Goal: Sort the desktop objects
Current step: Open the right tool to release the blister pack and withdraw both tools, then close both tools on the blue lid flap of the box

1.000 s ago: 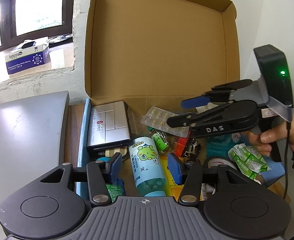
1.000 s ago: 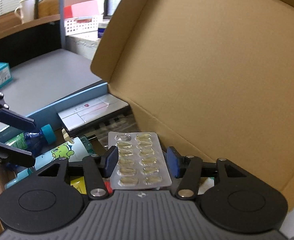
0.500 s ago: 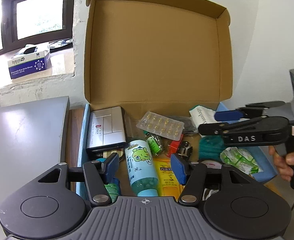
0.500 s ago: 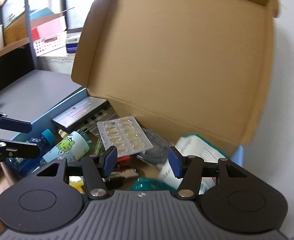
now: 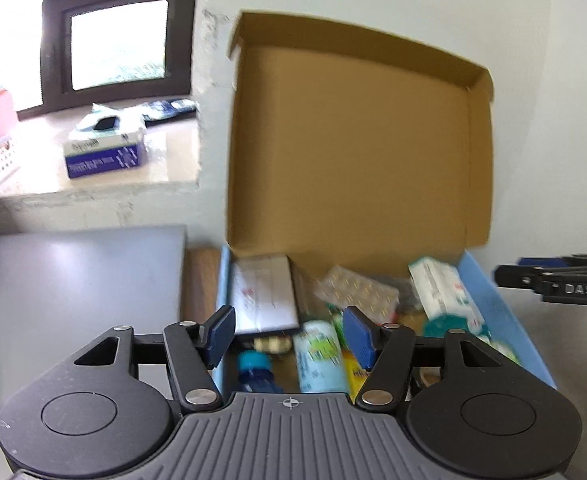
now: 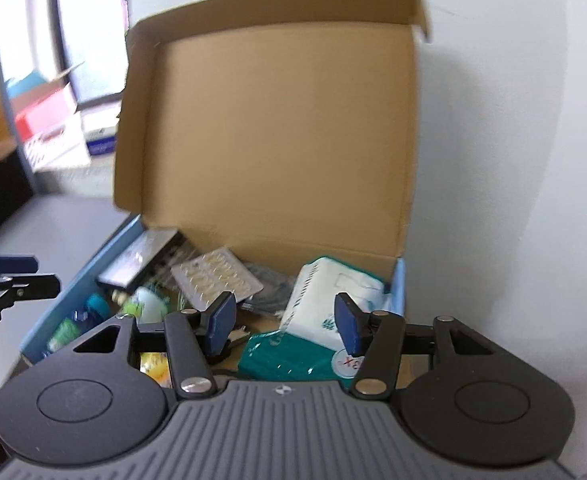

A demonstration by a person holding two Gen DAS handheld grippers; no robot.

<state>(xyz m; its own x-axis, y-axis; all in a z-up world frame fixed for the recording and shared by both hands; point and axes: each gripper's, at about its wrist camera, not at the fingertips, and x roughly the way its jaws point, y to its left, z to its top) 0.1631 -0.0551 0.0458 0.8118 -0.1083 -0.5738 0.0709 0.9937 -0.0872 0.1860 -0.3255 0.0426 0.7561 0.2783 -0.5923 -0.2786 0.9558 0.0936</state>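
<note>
An open cardboard box (image 5: 353, 152) with blue walls (image 5: 505, 320) stands against the wall, lid upright; it also shows in the right wrist view (image 6: 285, 152). Inside lie a pill blister (image 5: 357, 290) (image 6: 215, 278), a silver flat case (image 5: 263, 300), a green-cartoon bottle (image 5: 319, 354), a blue-capped bottle (image 5: 255, 366), a white tissue pack (image 5: 445, 294) (image 6: 325, 292) and a teal packet (image 6: 289, 356). My left gripper (image 5: 289, 334) is open and empty, back from the box's front. My right gripper (image 6: 285, 322) is open and empty above the box's front; it also shows at the left view's right edge (image 5: 553, 282).
A grey desk (image 5: 73, 280) lies left of the box. A blue-and-white glove box (image 5: 105, 148) sits on the window sill behind. A white wall stands behind and right of the box. A red and white tray (image 6: 49, 120) sits far left.
Both grippers have pulled back and up from the box. The right gripper let go of the pill blister, which now lies in the box, and moved off to the right.
</note>
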